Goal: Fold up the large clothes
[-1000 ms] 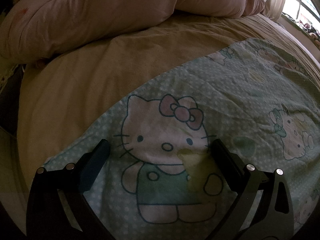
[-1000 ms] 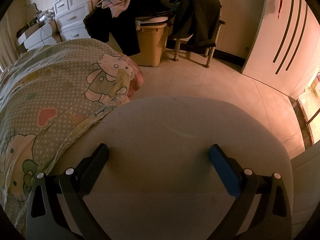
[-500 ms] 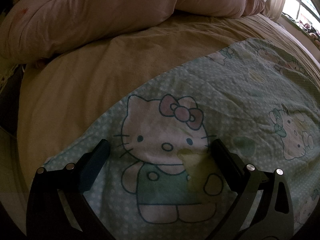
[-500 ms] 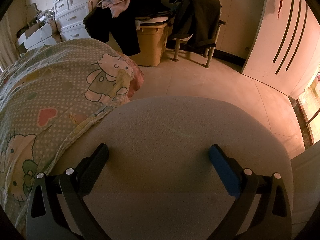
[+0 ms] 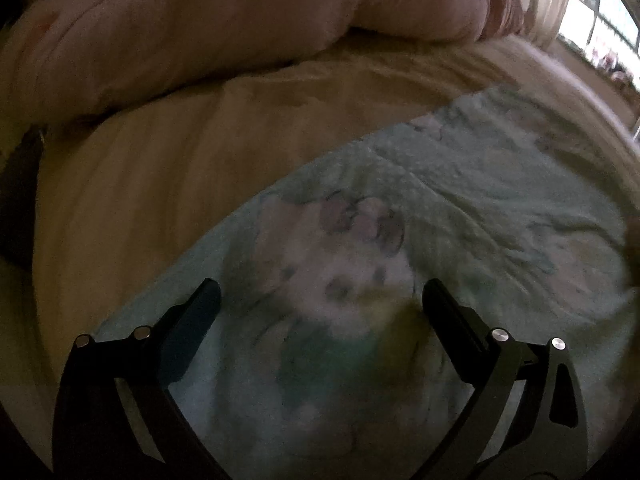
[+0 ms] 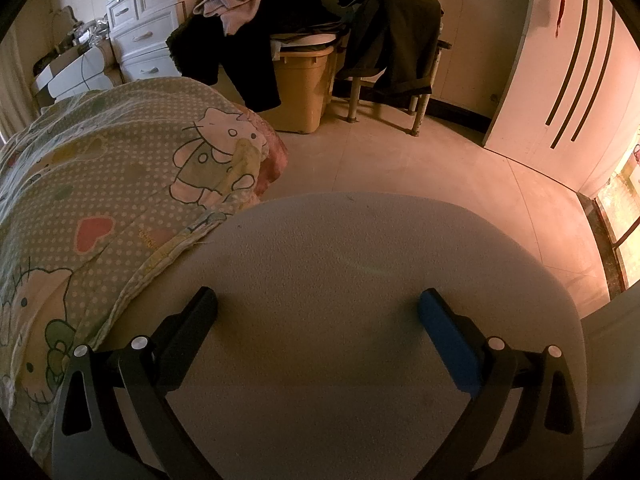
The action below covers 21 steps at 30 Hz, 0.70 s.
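Note:
A pale green cartoon-cat printed cloth (image 5: 460, 216) lies spread flat over the bed; the left wrist view is blurred by motion. My left gripper (image 5: 320, 296) hovers open just above the cat print, with nothing between its fingers. In the right wrist view the same printed cloth (image 6: 104, 200) drapes over the bed corner at the left. My right gripper (image 6: 318, 300) is open over a grey tabletop (image 6: 360, 264), beside the cloth's hem and not touching it.
A beige sheet (image 5: 160, 168) covers the bed beyond the cloth, with a bulky pink duvet (image 5: 208, 28) piled at the far side. A tan bin (image 6: 304, 80), a clothes-draped stool (image 6: 396, 40) and white drawers (image 6: 144, 36) stand across the floor.
The left wrist view has gone blurred and the cat print has shifted slightly, so the left gripper has started moving. The right gripper's view is unchanged.

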### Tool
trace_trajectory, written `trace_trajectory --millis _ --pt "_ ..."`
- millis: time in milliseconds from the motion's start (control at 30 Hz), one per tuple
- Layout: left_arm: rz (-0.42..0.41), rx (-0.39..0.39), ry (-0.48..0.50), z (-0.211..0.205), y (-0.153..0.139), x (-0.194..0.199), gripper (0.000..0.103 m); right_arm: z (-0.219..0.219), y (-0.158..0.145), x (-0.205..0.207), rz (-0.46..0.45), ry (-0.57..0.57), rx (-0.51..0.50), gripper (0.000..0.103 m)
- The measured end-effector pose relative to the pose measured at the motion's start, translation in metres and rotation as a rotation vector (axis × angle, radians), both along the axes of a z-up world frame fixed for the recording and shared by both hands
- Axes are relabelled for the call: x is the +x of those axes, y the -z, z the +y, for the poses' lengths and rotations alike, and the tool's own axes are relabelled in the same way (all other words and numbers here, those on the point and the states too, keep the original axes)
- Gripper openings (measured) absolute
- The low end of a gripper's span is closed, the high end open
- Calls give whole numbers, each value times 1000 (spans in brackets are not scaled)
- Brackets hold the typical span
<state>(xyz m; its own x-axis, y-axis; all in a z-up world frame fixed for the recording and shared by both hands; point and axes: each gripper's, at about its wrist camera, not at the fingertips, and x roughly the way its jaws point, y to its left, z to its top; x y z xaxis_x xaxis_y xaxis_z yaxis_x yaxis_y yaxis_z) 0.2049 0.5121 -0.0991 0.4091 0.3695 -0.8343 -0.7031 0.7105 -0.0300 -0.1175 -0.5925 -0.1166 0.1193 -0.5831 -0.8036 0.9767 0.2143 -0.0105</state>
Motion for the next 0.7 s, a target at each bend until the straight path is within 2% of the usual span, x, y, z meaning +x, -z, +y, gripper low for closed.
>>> trace_trajectory --millis 67,167,233,267,400,500,700 --pt "-45 21 -44 3 -21 -40 95 0 0 0 1 0 0 99" --pt "-102 138 -218 7 -60 -125 95 0 0 0 1 0 0 99" --pt "-104 199 -314 3 -71 -162 94 0 0 0 0 0 0 99" --pt "-104 197 -338 0 -73 -175 94 0 0 0 0 0 0 99" --pt "-128 130 -270 -22 -79 -178 94 0 0 0 0 0 0 99" --pt "-190 92 -191 -56 -93 -166 94 0 0 0 0 0 0 99" --pt "-221 129 30 -140 -117 -125 94 0 0 0 1 0 0 99"
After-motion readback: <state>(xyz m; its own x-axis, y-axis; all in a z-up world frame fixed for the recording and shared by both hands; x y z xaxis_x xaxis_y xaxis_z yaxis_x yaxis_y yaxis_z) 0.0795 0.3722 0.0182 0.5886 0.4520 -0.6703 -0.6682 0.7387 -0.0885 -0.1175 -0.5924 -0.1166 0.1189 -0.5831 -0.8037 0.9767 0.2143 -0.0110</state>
